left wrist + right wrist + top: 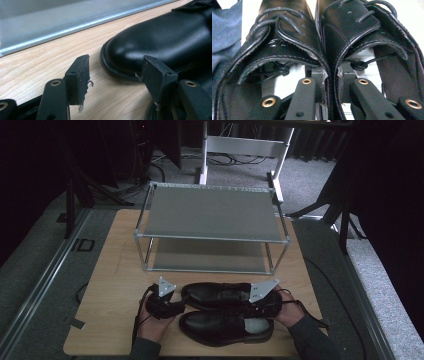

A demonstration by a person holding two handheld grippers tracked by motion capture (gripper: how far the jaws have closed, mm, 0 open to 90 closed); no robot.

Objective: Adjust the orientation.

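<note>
The high view is dim — its corners at ten and two o'clock sink into black. Soft glare sits on the shoe toe in the left gripper view; the right gripper view blows out white at twelve o'clock.

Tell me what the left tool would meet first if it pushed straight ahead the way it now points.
Probably the toe of the far black shoe: it already sits just ahead of the left tool, overlapping one open jaw. The other jaw faces bare table, then the rack's lower shelf. Depth is hard to judge.
</note>
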